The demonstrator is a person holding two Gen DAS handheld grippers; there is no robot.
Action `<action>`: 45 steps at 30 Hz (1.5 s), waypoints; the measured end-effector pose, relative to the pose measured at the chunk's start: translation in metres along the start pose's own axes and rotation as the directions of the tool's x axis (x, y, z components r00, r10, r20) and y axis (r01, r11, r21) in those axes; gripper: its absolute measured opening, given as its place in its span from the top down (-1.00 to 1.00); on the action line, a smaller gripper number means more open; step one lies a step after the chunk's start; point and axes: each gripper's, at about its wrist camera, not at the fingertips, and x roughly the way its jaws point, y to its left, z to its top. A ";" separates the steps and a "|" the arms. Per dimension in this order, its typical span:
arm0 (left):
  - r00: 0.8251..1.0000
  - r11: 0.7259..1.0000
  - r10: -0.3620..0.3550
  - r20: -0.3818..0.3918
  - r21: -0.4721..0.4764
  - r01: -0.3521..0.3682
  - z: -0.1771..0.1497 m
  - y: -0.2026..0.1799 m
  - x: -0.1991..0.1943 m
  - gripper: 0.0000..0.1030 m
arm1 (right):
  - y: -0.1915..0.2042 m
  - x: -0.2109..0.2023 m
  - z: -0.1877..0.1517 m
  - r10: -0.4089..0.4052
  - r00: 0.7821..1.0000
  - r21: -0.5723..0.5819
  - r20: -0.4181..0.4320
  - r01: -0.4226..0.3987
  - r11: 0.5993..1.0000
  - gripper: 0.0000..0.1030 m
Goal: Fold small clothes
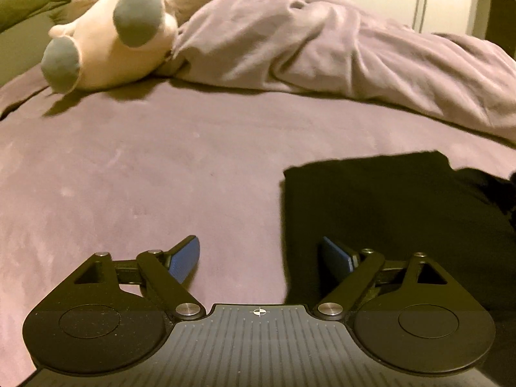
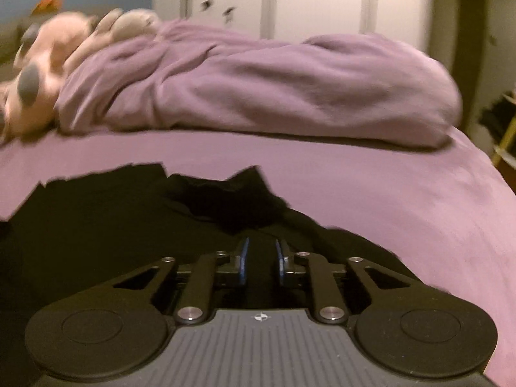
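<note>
Black fabric garment (image 2: 135, 225) lying flat on the smooth purple bedsheet (image 1: 129, 177).
Left gripper (image 1: 258, 262) is hovering, fingers wide apart, astride its left edge; right gripper (image 2: 261, 259), fingers narrowly parted, sits over its rumpled end; long axis unclear; bare sheet stretching toward the bunched purple duvet (image 2: 258, 90) and pink plush toy (image 1: 109, 38).

Likely a bedroom: bed (image 1: 161, 167), duvet (image 2: 258, 90).

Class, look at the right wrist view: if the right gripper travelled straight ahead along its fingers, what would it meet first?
Most likely the black garment lying just ahead of the right gripper; the bunched purple duvet lies further on. Depth is hard to judge.
</note>
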 end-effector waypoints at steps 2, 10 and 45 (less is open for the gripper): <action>1.000 1.000 0.023 0.016 0.004 -0.023 0.001 -0.003 0.007 -0.72 | 0.012 0.011 0.004 -0.004 1.000 -0.081 0.007 0.005 0.997 0.71; 1.000 1.000 0.018 0.002 -0.011 -0.018 -0.004 0.001 0.009 -0.75 | -0.027 0.044 0.017 -0.138 0.990 0.100 -0.029 0.141 0.985 0.37; 0.871 0.932 -0.292 -0.395 0.085 0.352 -0.161 0.106 -0.175 0.80 | -0.040 -0.333 -0.225 0.097 0.928 0.408 -0.361 0.064 0.911 0.67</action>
